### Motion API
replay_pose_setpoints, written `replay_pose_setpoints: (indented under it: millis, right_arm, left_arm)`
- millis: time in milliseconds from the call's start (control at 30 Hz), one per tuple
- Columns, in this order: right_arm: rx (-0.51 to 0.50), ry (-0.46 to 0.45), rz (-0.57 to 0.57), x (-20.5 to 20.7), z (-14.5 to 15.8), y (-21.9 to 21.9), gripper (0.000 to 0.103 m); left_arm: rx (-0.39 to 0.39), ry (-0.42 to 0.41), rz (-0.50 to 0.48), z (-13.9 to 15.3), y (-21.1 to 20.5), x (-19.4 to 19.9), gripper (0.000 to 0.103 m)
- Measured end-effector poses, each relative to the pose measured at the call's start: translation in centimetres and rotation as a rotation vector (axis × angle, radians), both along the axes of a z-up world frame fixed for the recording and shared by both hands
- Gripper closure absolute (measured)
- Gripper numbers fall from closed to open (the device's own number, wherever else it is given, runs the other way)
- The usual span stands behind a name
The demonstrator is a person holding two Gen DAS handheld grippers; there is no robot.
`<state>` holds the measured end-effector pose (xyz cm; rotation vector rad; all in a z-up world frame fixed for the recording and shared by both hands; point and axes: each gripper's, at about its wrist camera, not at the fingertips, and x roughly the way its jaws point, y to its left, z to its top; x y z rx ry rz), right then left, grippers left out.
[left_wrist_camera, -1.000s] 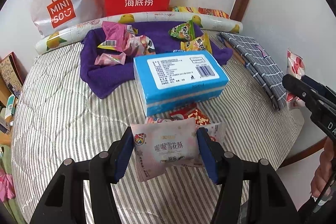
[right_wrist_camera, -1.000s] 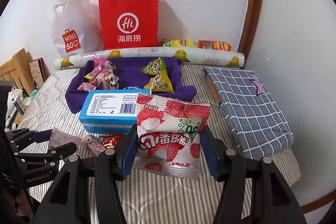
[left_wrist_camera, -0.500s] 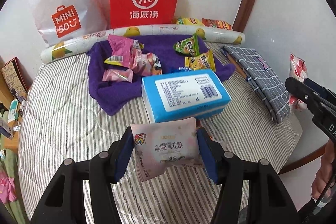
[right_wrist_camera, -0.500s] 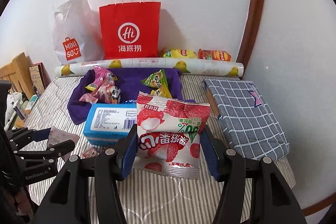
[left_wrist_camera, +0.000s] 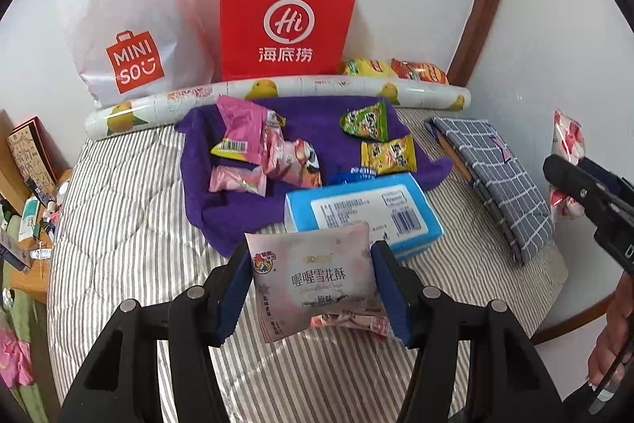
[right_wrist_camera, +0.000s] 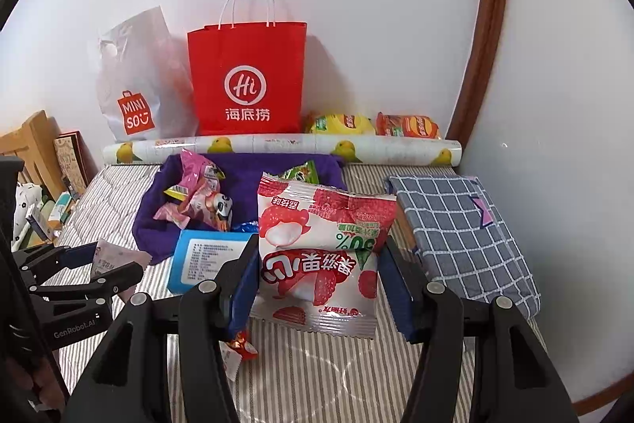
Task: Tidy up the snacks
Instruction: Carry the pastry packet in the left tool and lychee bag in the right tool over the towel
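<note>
Left wrist view: left gripper (left_wrist_camera: 313,288) is pinching a pale pink snowflake-crisp packet (left_wrist_camera: 315,282) above the striped bed quilt (left_wrist_camera: 119,244). Right gripper (right_wrist_camera: 317,272) is clamped on a red-and-white lychee gummy bag (right_wrist_camera: 321,252). Both wrappers look slick and puffy, so I'd bet one could slide out mid-carry toward the purple towel (left_wrist_camera: 317,133).
</note>
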<state>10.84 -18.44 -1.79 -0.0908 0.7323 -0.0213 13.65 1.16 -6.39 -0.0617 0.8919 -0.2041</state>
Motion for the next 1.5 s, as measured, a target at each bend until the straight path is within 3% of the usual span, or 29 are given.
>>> replay_pose_setpoints:
  millis: [667, 1500]
  right_arm:
    - [0.004, 0.017, 0.015, 4.8, 0.2, 1.3, 0.046]
    - [0.017, 0.062, 0.010, 9.1, -1.8, 1.5, 0.046]
  left_arm:
    - [-0.009, -0.010, 0.022, 1.1, 1.0, 5.1, 0.045]
    - [-0.021, 0.033, 0.008, -1.2, 0.9, 9.6, 0.045]
